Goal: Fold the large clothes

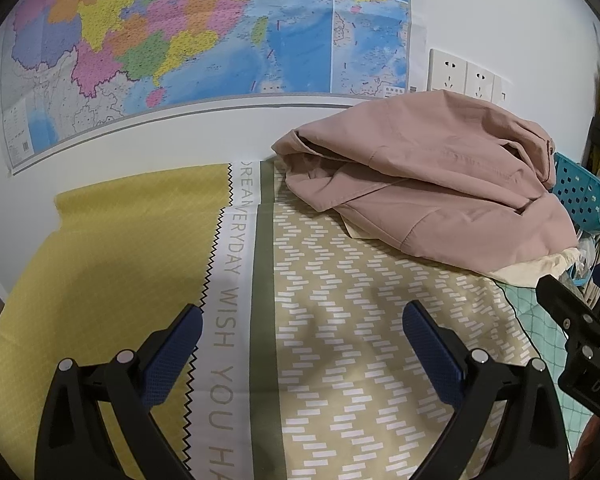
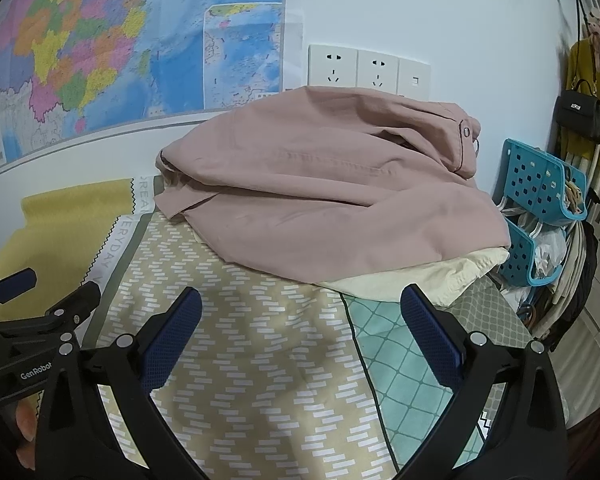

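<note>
Against the wall at the far side of the patterned tablecloth (image 2: pixel 260 360) lay a dusty-pink jacket (image 2: pixel 332 192), bunched in a heap over a cream garment (image 2: pixel 420 276). Near it, both grippers hung above the cloth with jaws spread and empty: left gripper (image 1: pixel 302 344), right gripper (image 2: pixel 300 324). Behind were a wall map (image 1: pixel 160 40), sockets (image 2: pixel 352 66) and blue baskets (image 2: pixel 540 184).

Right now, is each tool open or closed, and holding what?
Left tool: open, holding nothing.
Right tool: open, holding nothing.
</note>
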Tool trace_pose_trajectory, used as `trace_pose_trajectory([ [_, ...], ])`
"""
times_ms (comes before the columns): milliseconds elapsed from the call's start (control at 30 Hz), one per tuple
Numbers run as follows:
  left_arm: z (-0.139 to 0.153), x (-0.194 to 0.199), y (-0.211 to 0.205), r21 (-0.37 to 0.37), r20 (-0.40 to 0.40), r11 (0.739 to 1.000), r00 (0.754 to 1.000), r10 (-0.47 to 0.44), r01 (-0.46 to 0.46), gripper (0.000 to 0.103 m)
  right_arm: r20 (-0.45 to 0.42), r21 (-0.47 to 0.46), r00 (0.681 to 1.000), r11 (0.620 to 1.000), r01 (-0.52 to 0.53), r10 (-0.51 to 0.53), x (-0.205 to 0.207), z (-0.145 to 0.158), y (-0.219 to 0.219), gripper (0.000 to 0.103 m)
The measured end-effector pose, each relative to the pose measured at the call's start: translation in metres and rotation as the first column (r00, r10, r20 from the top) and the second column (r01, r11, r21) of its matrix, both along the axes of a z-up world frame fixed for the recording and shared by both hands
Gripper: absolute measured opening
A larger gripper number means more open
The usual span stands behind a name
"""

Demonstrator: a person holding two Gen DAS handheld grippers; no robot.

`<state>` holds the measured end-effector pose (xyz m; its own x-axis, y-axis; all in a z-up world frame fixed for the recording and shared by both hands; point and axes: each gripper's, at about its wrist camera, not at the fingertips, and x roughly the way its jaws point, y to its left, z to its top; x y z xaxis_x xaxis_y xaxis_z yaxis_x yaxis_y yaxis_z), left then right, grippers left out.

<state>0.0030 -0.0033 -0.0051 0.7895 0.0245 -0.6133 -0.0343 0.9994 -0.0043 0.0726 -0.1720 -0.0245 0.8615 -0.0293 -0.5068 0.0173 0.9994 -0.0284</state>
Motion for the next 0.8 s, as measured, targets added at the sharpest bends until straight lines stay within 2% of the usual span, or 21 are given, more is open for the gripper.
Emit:
trace_pose_trajectory([
  [500, -0.004, 0.010, 0.003, -0.013, -0.021, 1.000, 1.000, 0.000, 0.000, 0.097, 0.003, -0.024, 0.999, 0.999, -0.033, 0.033, 0.012, 0.003, 0.001, 0.098],
  [700, -0.008, 0.028, 0.007, -0.018, -0.044, 1.000, 0.999, -0.002, 0.001, 0.097, 0.001, -0.053, 0.998, 0.996, -0.069, 0.069, 0.041, 0.011, 0.003, 0.098],
  [800, -0.012, 0.042, 0.013, -0.044, -0.074, 0.999, 0.997, -0.006, 0.003, 0.097, 0.006, -0.088, 0.995, 0.991, -0.096, 0.097, 0.063, 0.015, 0.008, 0.098],
])
